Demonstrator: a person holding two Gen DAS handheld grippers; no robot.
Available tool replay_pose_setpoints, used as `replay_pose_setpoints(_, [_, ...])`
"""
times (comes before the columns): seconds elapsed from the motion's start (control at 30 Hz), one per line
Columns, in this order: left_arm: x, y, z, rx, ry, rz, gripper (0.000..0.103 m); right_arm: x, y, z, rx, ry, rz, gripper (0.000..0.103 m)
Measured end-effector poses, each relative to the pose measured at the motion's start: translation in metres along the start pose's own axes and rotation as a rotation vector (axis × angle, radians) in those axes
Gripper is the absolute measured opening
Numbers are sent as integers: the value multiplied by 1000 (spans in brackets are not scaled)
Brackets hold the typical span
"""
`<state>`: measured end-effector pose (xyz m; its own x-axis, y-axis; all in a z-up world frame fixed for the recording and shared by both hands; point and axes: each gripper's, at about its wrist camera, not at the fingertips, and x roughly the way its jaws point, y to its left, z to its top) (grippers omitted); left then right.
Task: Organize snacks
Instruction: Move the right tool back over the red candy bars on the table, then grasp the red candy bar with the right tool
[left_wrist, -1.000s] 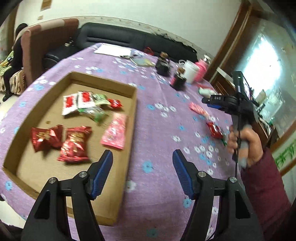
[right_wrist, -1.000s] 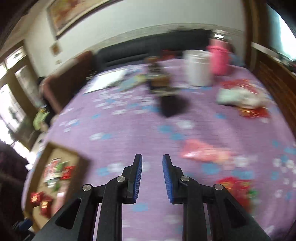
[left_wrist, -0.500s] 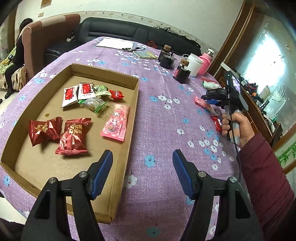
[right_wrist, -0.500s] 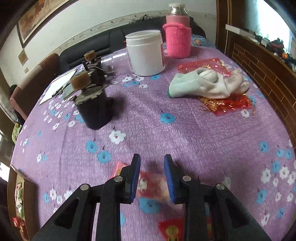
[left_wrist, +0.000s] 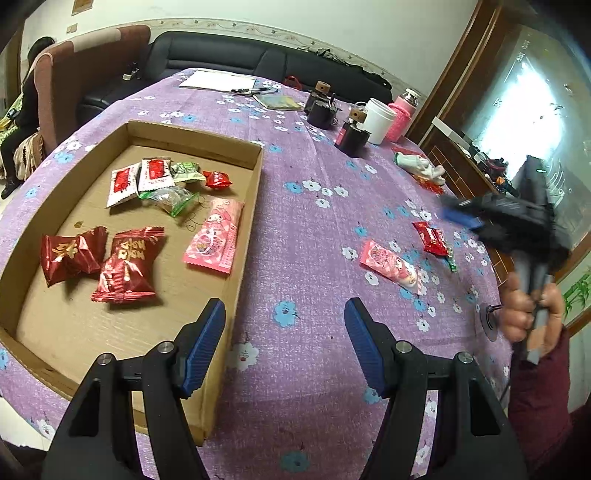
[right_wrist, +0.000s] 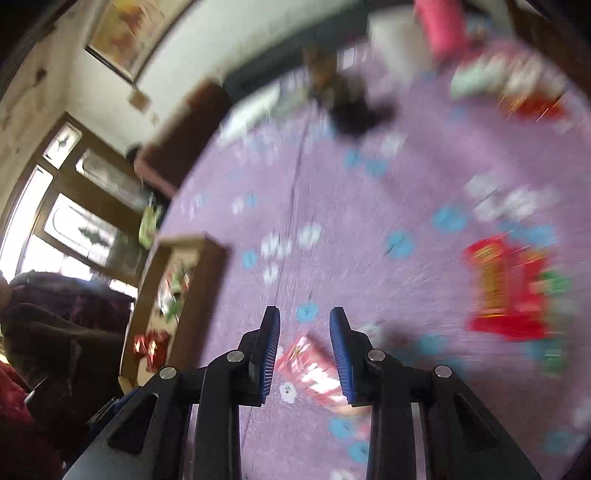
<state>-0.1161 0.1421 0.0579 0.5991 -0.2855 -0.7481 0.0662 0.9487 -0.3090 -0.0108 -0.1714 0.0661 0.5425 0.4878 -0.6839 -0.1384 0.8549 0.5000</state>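
Observation:
A cardboard tray (left_wrist: 255, 192) on the purple flowered tablecloth holds several snack packets, among them a pink one (left_wrist: 216, 236) and red ones (left_wrist: 127, 264). My left gripper (left_wrist: 284, 328) stands open over the cloth by the tray's near right corner, with nothing between its fingers. A second pink packet (left_wrist: 391, 266) and a small red packet (left_wrist: 430, 238) lie loose on the cloth to the right. My right gripper (right_wrist: 304, 317), blurred, hovers over that pink packet (right_wrist: 314, 369). Its jaws are opening and its pads do not touch the packet. The red packet (right_wrist: 506, 291) lies to its right.
At the far side of the table stand two dark jars (left_wrist: 352, 138), a white cup (left_wrist: 378, 120), a pink bottle (left_wrist: 400, 118), papers and a white glove (left_wrist: 421, 166). A hand in a dark red sleeve (left_wrist: 528, 314) holds the right gripper. A sofa and an armchair stand behind.
The right hand has swung down and to the right in the left wrist view, and its camera now faces the tray. Its jaws stand slightly wider. The left gripper has kept still.

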Motion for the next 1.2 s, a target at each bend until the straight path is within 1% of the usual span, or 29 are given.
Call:
replay_pose_setpoints(0.03, [1, -2, -1, 2, 3, -4, 66, -14, -2, 2, 0, -46, -24, 33])
replay_pose_setpoints(0.07, [2, -4, -1, 6, 7, -8, 66, -32, -6, 3, -5, -100, -66, 40])
replay_pose_setpoints(0.1, [4, -7, -3, 11, 11, -13, 66, -45, -9, 5, -8, -141, -114, 42])
replay_pose_setpoints(0.13, [6, -11, -4, 19, 18, -18, 66, -55, -13, 8, -10, -173, -162, 45])
replay_pose_setpoints(0.17, [8, -15, -5, 28, 24, -23, 66, -61, -17, 6, -10, -186, -186, 45])
replay_pose_setpoints(0.27, [11, -28, -8, 63, 38, -30, 66, -57, -27, 2, 4, -169, -223, 45])
replay_pose_setpoints(0.4, [11, -38, -12, 103, 43, -27, 66, -33, -36, -8, 23, -139, -260, 45])
replay_pose_setpoints(0.5, [12, -43, -13, 121, 42, -2, 66, -13, -44, -12, 28, -124, -267, 45])
replay_pose_setpoints(0.6, [17, -49, -13, 133, 42, 20, 66, 0, -42, -15, 8, -136, -290, 45])
replay_pose_setpoints(0.67, [22, -56, -12, 163, 35, 66, 66, 8, -35, -17, -31, -137, -317, 45])
replay_pose_setpoints(0.73, [26, -63, -12, 195, 24, 111, 66, 16, -27, -21, -69, -138, -362, 45])
replay_pose_setpoints(0.77, [28, -68, -12, 217, 16, 148, 66, 19, -26, -22, -79, -143, -382, 45])
replay_pose_setpoints(0.87, [33, -77, -12, 251, 11, 197, 66, 28, -25, -19, -93, -159, -421, 46])
replay_pose_setpoints(0.97, [38, -82, -13, 271, 15, 228, 66, 38, -30, -15, -92, -139, -429, 46])
replay_pose_setpoints(1.07, [41, -83, -13, 274, 23, 241, 66, 45, -35, -14, -87, -128, -430, 46])
replay_pose_setpoints(1.2, [45, -81, -11, 262, 31, 250, 66, 46, -39, -16, -80, -130, -402, 44])
